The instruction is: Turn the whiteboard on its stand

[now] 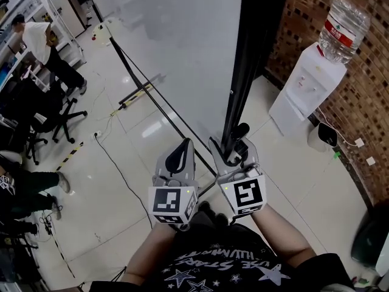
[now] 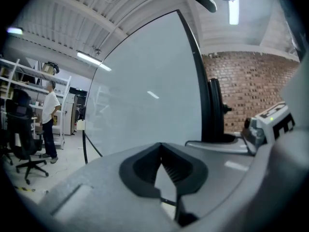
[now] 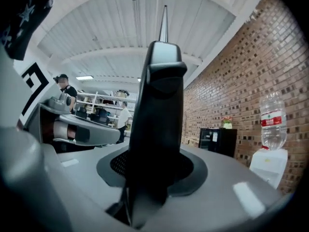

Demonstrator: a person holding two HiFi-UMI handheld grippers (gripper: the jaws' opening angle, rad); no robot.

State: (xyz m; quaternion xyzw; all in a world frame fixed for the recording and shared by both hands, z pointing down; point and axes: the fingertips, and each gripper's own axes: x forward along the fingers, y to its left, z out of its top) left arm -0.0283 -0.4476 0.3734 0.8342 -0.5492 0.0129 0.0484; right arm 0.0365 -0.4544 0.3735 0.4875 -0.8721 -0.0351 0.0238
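Our right gripper [image 1: 232, 152] is clamped on the black upright edge bar [image 1: 242, 72] of the tall glossy white whiteboard [image 1: 176, 47], dead ahead, panel stretching off to the left. Our left gripper [image 1: 181, 154] is just beside it, pinched closed on nothing. The swing looks tight to us: white water dispenser [image 1: 304, 87] and red brick wall [image 1: 358, 90] are close on the right.

Grey tools, black short-sleeved shirt [image 1: 226, 265] printed with white stars
The left gripper [image 1: 182, 148] and right gripper [image 1: 231, 151] have grey shells and black jaw linings; white cubes [image 1: 172, 203] with black square markers cap their rear ends.
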